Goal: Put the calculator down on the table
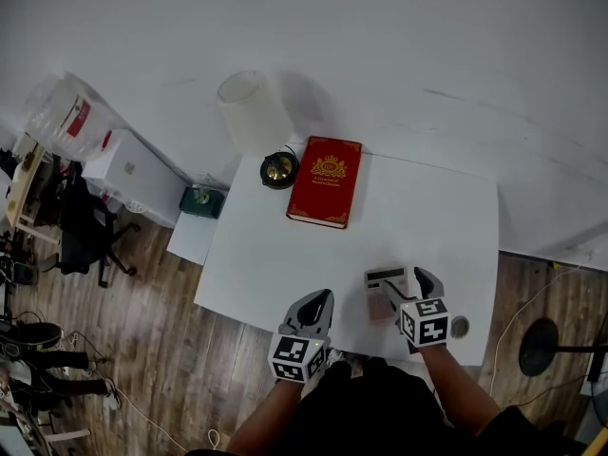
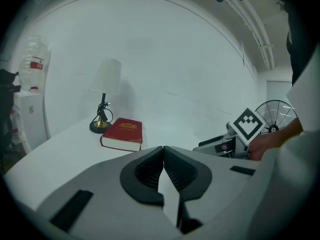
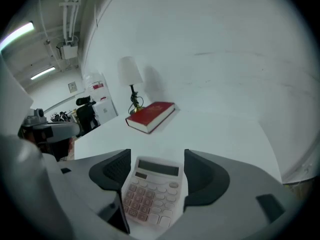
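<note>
A white calculator (image 1: 383,288) lies face up on the white table (image 1: 285,255) near its front edge. My right gripper (image 1: 410,289) hangs just above it, open. In the right gripper view the calculator (image 3: 152,191) shows between the two dark pads (image 3: 116,169) with a thin gap on each side, so nothing presses on it. My left gripper (image 1: 318,302) hovers over the front edge to the left, shut and empty; its jaws meet at the tips (image 2: 163,149). From the left gripper view the calculator (image 2: 220,145) shows under the right gripper's marker cube (image 2: 247,124).
At the back of the table lie a red book (image 1: 326,180) and a small lamp (image 1: 255,112) with a white shade. A small round object (image 1: 460,327) sits near the front right corner. On the floor stand a fan (image 1: 541,345), a cabinet (image 1: 128,174) and a chair (image 1: 85,231).
</note>
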`<state>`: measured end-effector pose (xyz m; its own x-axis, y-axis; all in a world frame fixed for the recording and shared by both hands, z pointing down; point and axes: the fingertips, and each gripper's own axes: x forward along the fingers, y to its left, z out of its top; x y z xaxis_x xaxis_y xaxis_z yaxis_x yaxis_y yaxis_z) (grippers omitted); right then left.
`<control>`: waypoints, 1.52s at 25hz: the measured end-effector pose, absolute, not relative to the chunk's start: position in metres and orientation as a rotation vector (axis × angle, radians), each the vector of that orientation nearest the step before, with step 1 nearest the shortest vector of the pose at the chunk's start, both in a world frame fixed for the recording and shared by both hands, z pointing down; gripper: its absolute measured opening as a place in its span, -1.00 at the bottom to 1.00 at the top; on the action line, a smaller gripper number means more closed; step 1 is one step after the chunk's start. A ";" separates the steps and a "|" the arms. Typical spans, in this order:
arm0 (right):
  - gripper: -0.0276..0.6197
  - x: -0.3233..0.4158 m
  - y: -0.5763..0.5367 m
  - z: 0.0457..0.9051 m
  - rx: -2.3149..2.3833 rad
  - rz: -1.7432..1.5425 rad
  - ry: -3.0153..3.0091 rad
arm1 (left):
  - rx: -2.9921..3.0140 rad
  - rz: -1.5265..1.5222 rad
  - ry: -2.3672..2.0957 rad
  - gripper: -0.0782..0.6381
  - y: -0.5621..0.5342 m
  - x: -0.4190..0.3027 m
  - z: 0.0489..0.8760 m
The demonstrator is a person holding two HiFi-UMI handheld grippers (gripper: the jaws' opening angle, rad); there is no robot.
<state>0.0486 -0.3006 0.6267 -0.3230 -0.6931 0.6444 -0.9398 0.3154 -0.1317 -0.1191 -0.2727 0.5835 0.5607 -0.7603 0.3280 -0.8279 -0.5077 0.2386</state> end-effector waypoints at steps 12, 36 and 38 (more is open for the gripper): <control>-0.47 0.047 -0.303 0.514 1.538 0.383 -2.314 | 2.502 0.210 -1.370 -0.73 -0.295 -0.134 0.530; -0.86 0.041 -0.290 0.443 1.527 0.029 -2.445 | 2.568 0.120 -1.349 -0.73 -0.287 -0.108 0.488; -0.86 0.042 -0.289 0.442 1.530 0.022 -2.446 | 2.572 0.121 -1.350 -0.73 -0.286 -0.106 0.487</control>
<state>0.0421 -0.2887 0.4417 -0.4140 -0.8825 0.2233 -0.8863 0.4467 0.1222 -0.1063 -0.2863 0.4872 0.5713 -0.8006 0.1806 -0.8200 -0.5473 0.1678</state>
